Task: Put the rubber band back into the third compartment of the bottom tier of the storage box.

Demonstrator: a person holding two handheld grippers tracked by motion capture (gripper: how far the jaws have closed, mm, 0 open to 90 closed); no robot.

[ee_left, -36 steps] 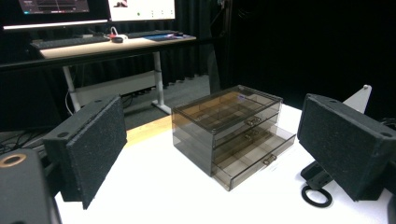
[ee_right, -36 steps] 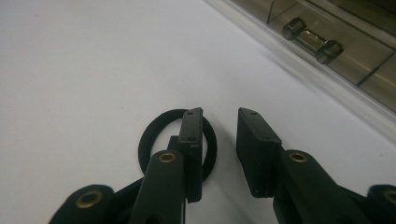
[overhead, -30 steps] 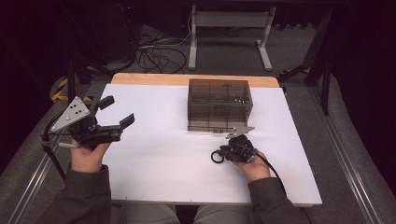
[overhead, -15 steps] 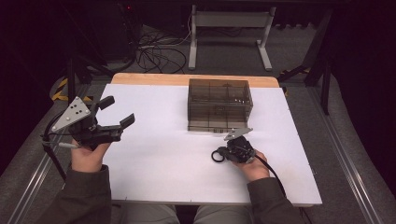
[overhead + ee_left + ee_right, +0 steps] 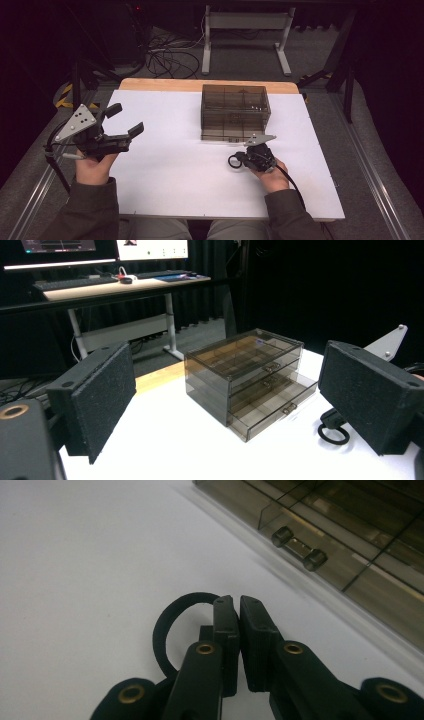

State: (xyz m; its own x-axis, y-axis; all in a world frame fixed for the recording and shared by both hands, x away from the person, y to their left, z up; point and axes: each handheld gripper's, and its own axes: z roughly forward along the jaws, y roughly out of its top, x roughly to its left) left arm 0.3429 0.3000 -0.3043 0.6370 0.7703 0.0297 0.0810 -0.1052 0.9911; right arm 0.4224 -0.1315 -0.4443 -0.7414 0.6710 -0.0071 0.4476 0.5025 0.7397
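A smoky see-through drawer box (image 5: 235, 107) (image 5: 245, 375) stands at the table's far middle, with its bottom drawer pulled out a little. Just in front of it, my right gripper (image 5: 243, 159) (image 5: 236, 602) rests low on the table, its jaws shut on the edge of a thin black ring (image 5: 233, 161) (image 5: 165, 625) that sticks out to one side. The drawer's handle knobs (image 5: 299, 547) are close ahead of those jaws. Held above the table's left edge, my left gripper (image 5: 126, 119) (image 5: 227, 390) is wide open and aimed at the box, nothing between its pads (image 5: 102, 395).
The white table top (image 5: 170, 175) has a wooden strip (image 5: 165, 84) along its far edge. Behind it stand a desk frame (image 5: 245, 30) and floor cables (image 5: 167, 52). Metal rails (image 5: 372, 175) run along both sides.
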